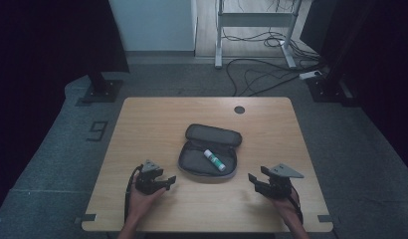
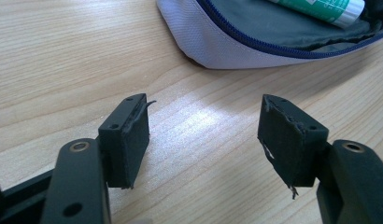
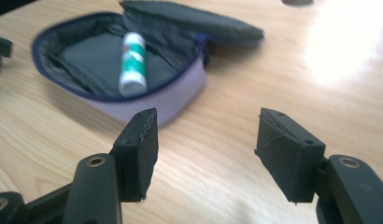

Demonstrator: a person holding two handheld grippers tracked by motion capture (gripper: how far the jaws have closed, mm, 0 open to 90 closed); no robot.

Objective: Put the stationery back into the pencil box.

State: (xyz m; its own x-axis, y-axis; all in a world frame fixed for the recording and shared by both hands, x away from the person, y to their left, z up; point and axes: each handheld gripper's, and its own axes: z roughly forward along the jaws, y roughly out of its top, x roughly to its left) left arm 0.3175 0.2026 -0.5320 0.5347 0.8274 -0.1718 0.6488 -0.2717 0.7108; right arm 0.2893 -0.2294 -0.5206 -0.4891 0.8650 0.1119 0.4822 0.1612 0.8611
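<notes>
An open zip pouch [image 1: 210, 152] with a pale grey shell and dark lining lies in the middle of the wooden table [image 1: 142, 124], lid flipped back. Inside lies a white and green tube [image 1: 214, 160]. My left gripper [image 1: 168, 181] rests low at the front left, jaws open and empty, pointing at the pouch [image 2: 217, 44] with the tube [image 2: 325, 8] beyond. My right gripper [image 1: 253, 178] is at the front right, also open and empty, facing the pouch [image 3: 147, 100] and the tube [image 3: 132, 63] from the other side.
A round dark grommet [image 1: 239, 109] sits near the table's far edge. Beyond the table are a desk frame [image 1: 254, 20], loose floor cables [image 1: 261, 69] and black stand bases [image 1: 100, 89]. Bare wood surrounds the pouch.
</notes>
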